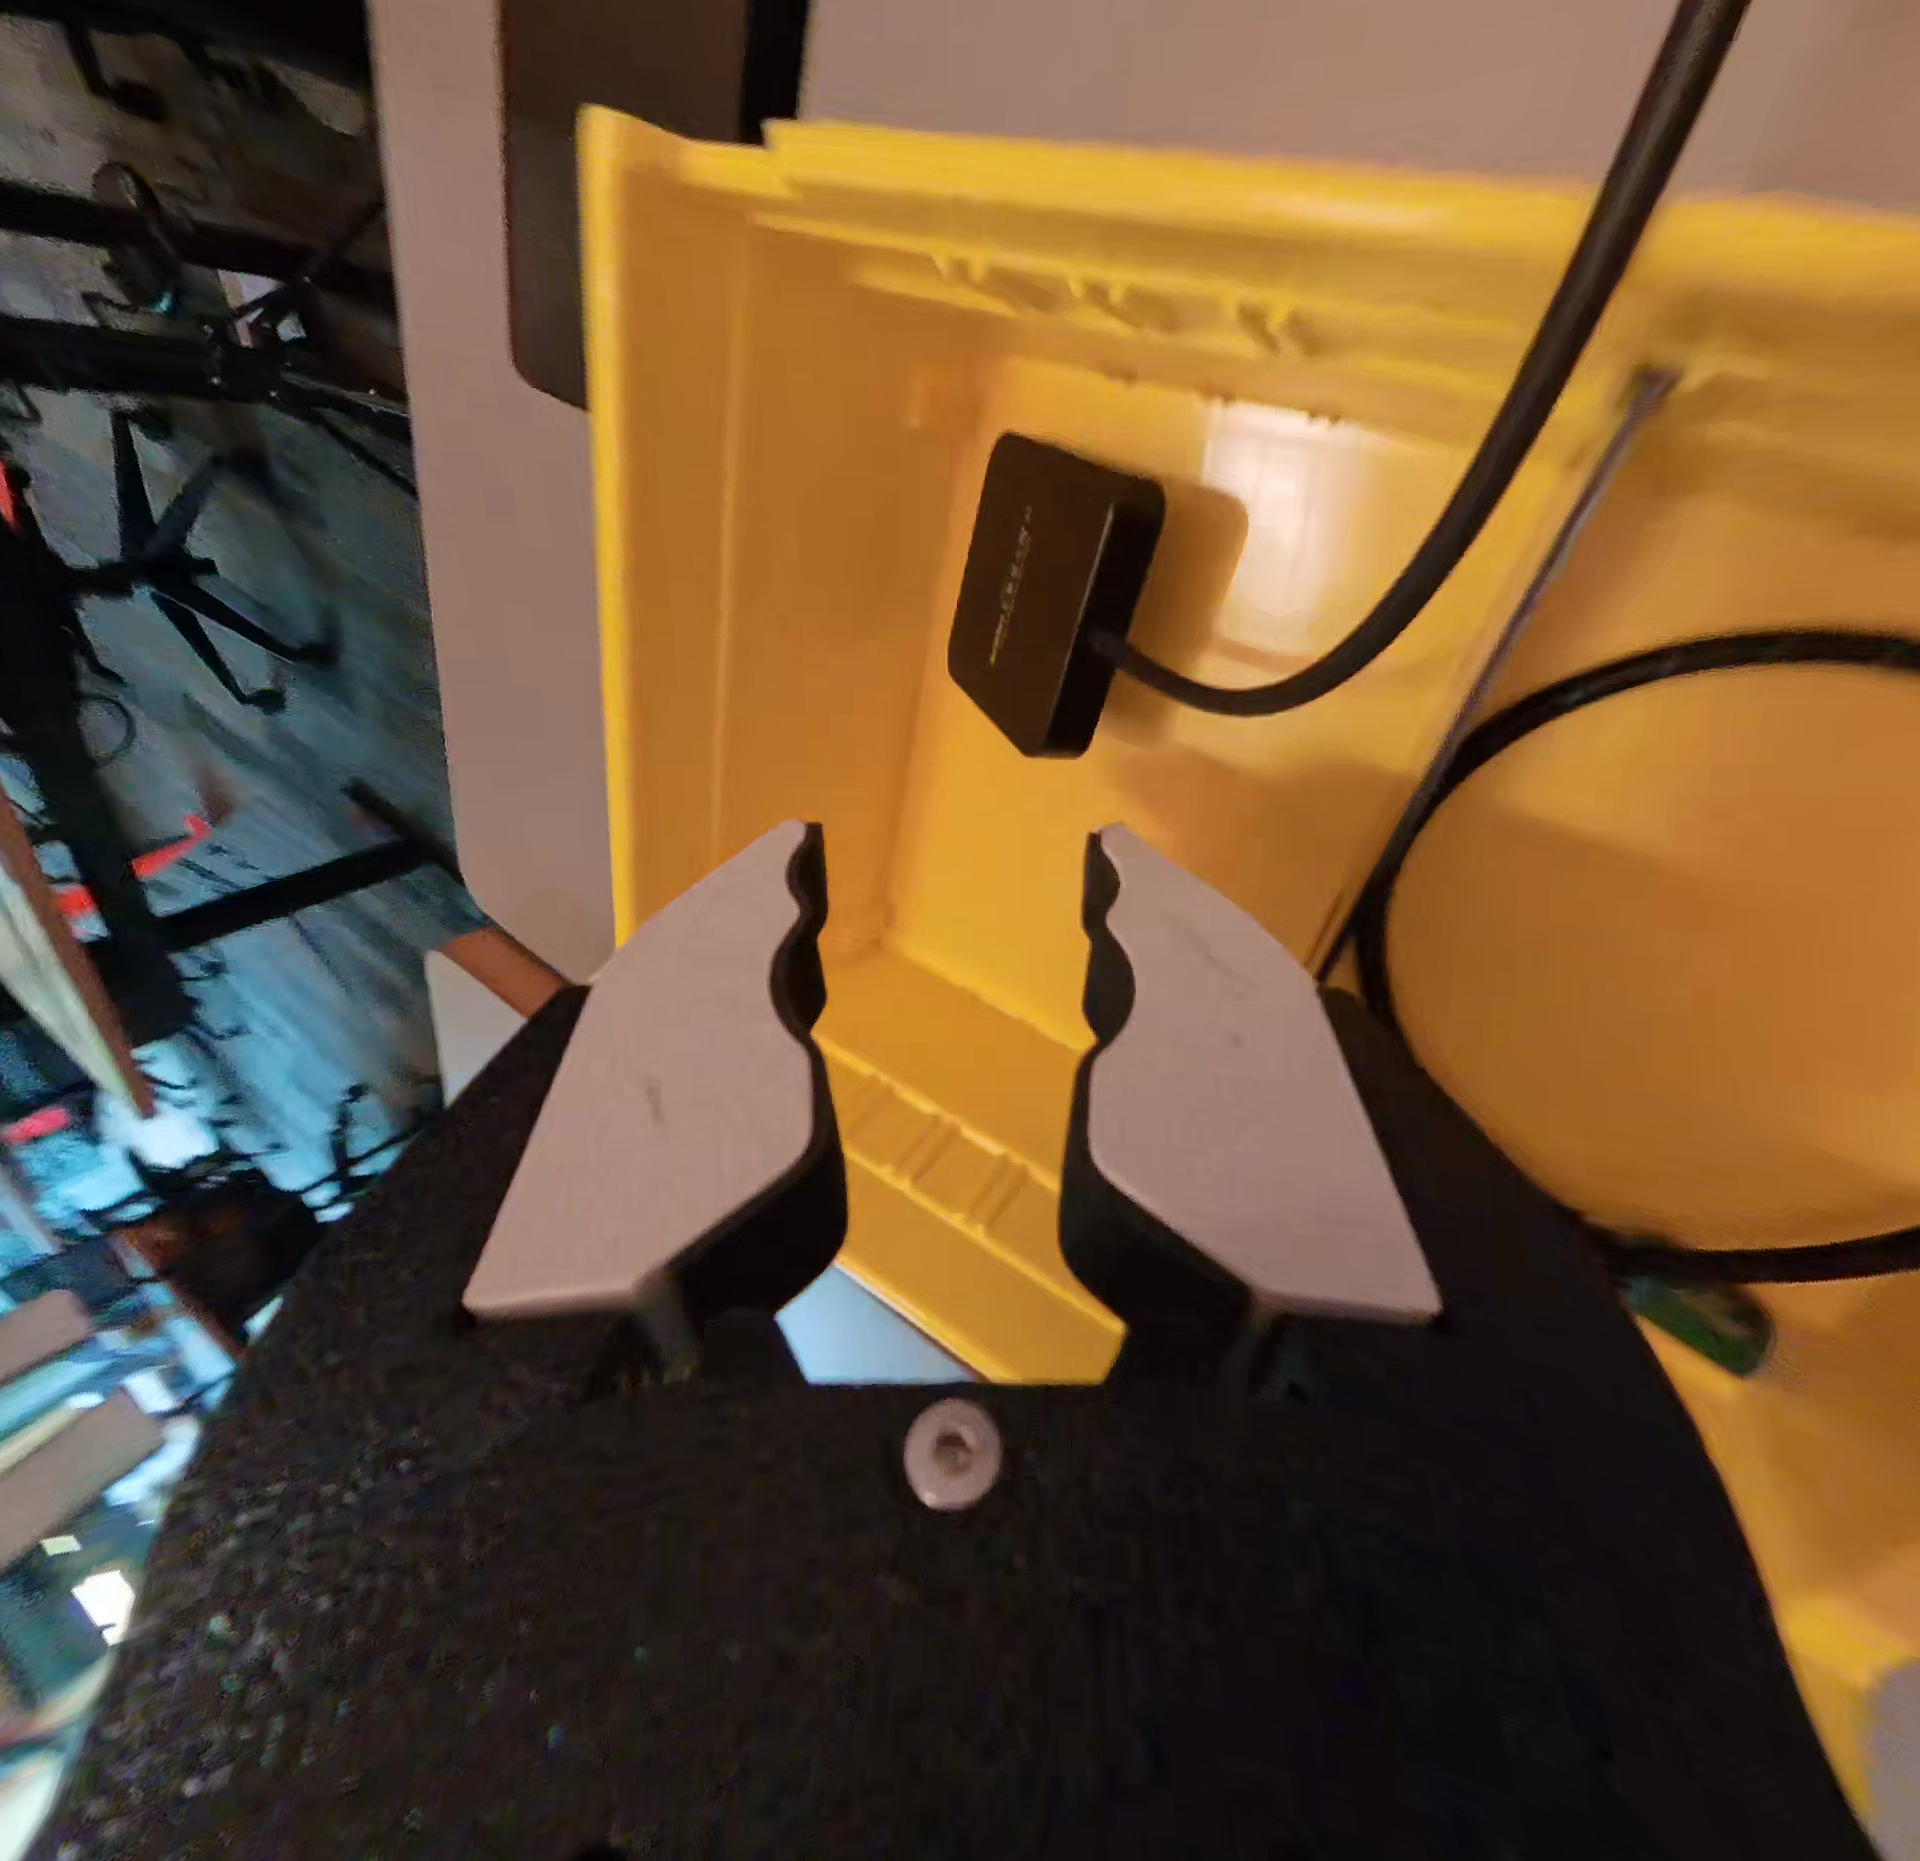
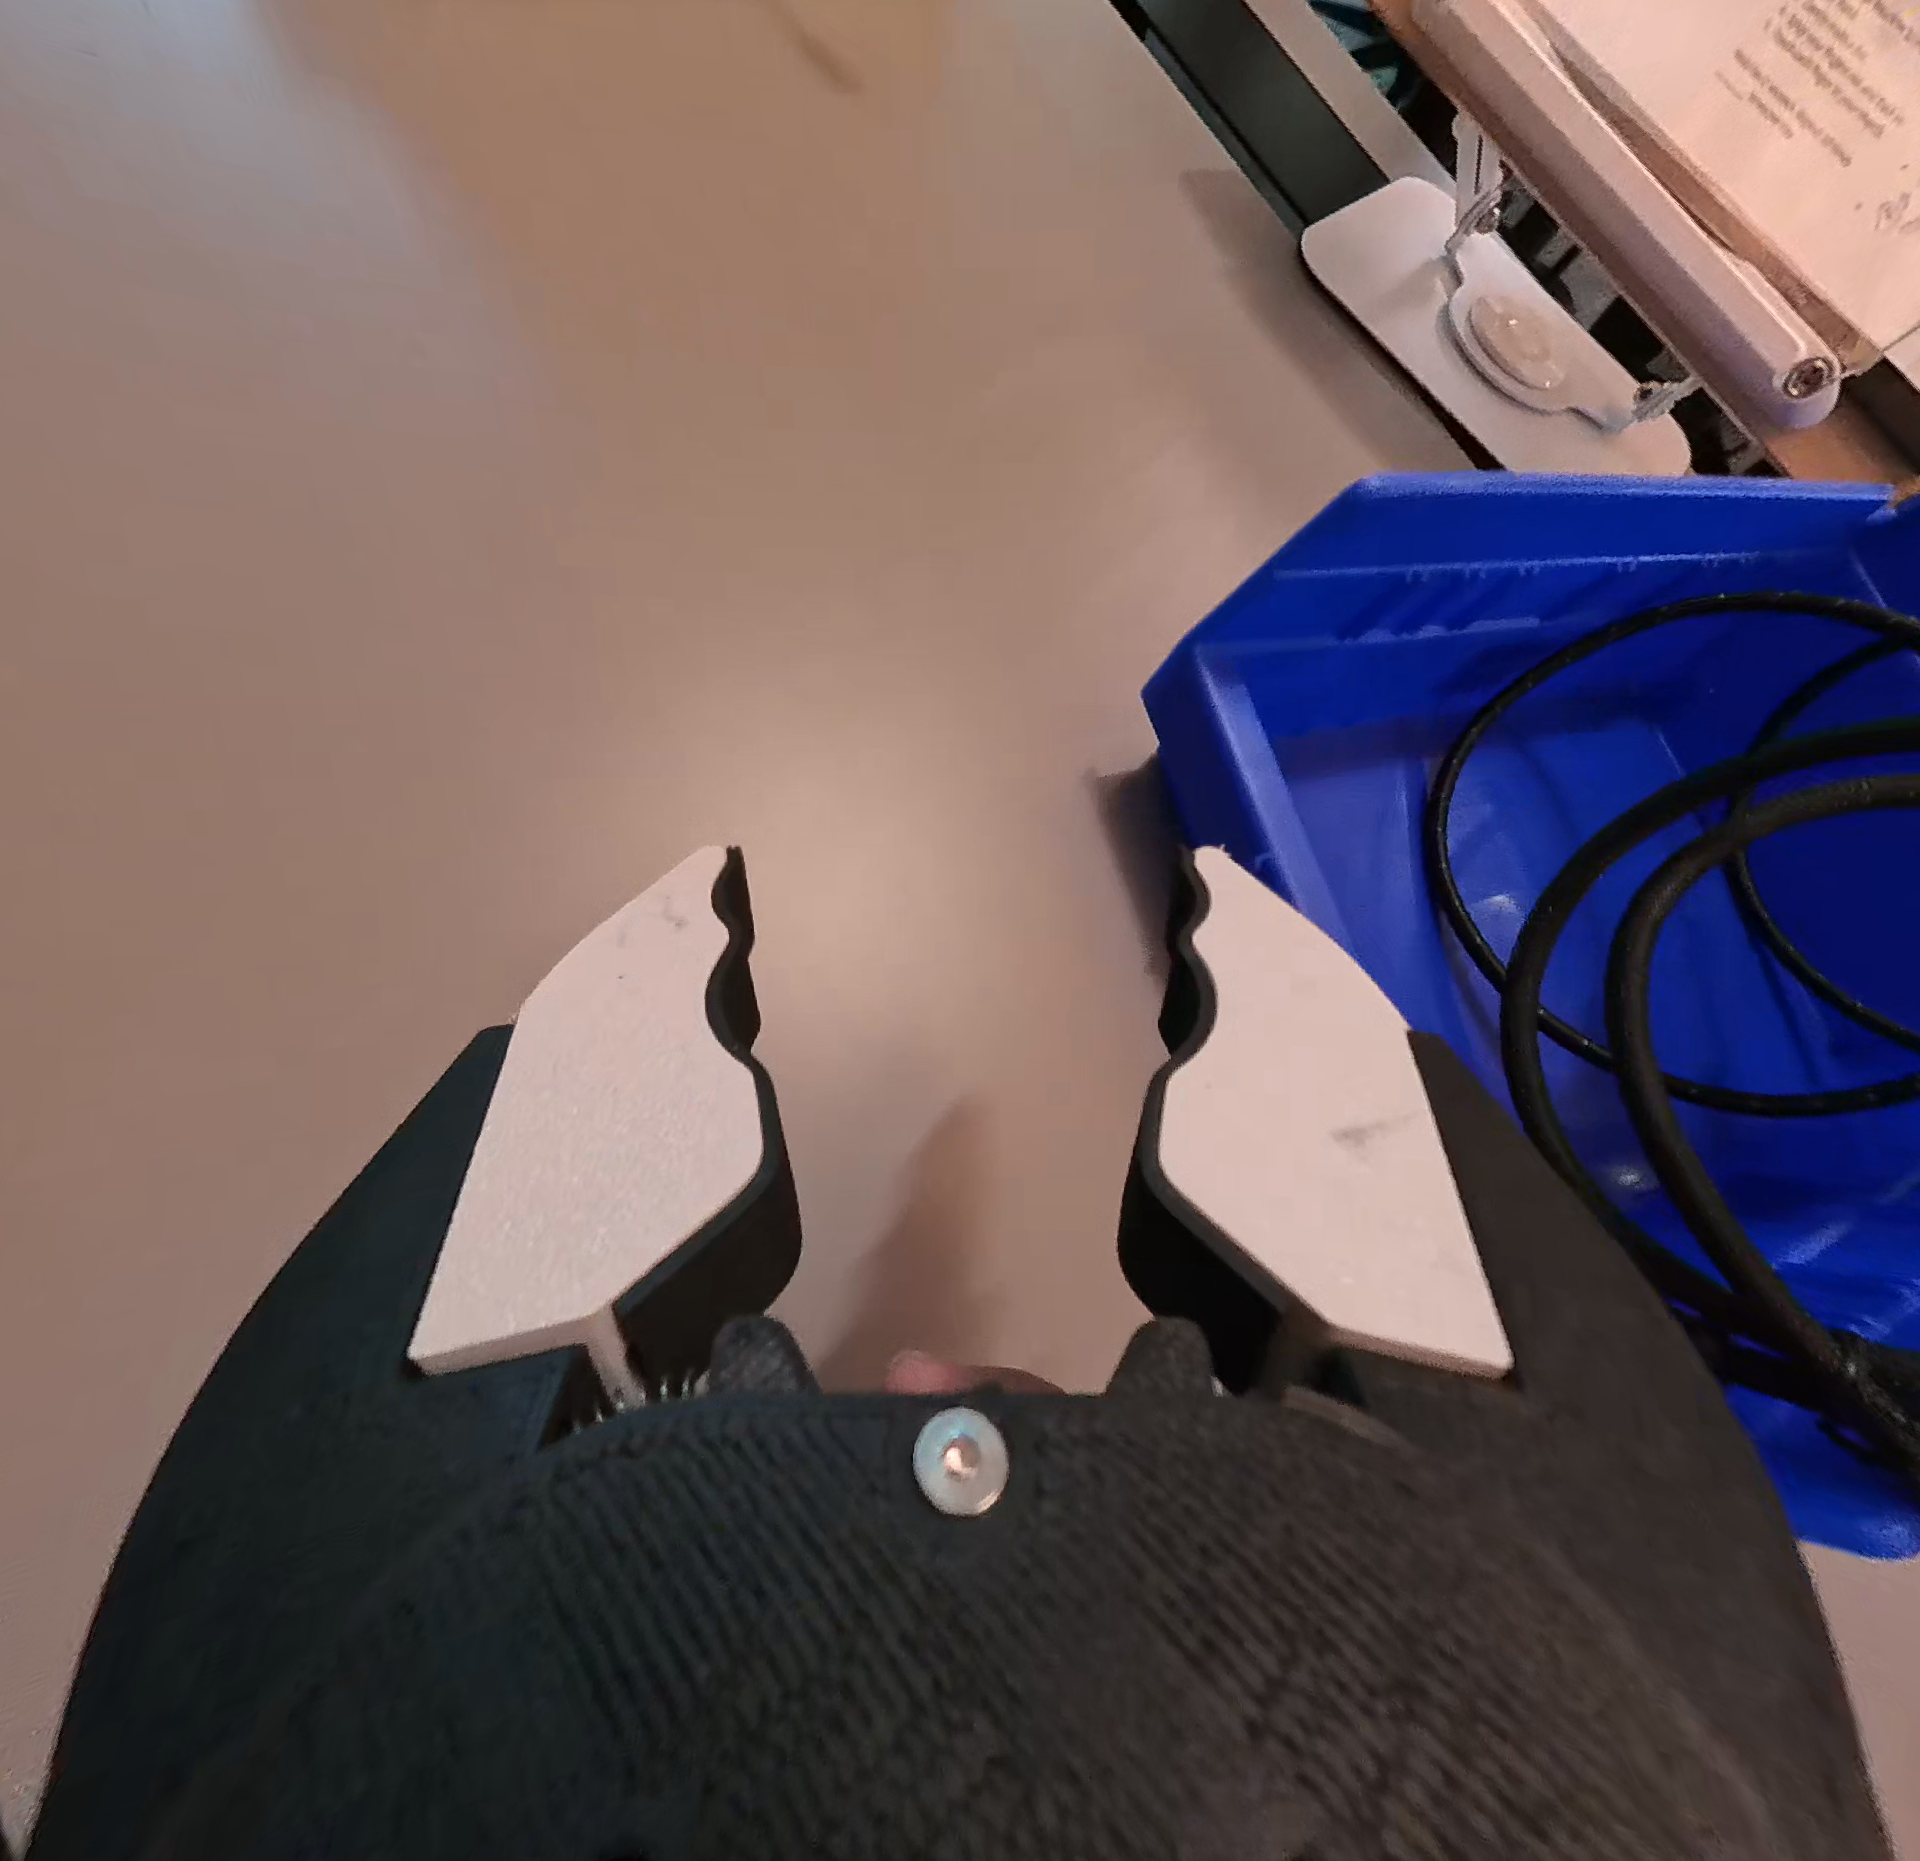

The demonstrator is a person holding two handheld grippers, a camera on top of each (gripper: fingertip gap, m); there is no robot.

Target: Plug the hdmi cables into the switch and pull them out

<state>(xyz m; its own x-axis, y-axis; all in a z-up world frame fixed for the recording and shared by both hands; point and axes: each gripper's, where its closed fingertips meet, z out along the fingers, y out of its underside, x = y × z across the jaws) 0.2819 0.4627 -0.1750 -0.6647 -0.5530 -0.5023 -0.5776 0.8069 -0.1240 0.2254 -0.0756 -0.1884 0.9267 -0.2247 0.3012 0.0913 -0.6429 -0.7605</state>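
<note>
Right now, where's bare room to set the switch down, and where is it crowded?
The table is bare ahead of the right claw, left of the blue bin. That bin is crowded with coiled cable. The yellow bin holds the switch, with bare floor before the left claw.

Your yellow bin (image 1: 1039, 876) and blue bin (image 2: 1351, 668) look like glossy plastic. The switch (image 1: 1055, 590) is matt black; the table (image 2: 520, 461) is smooth.

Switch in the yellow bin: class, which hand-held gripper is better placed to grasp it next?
Left. The left hand-held gripper is open and points into the yellow bin at the switch; the right hand-held gripper faces bare table.
</note>
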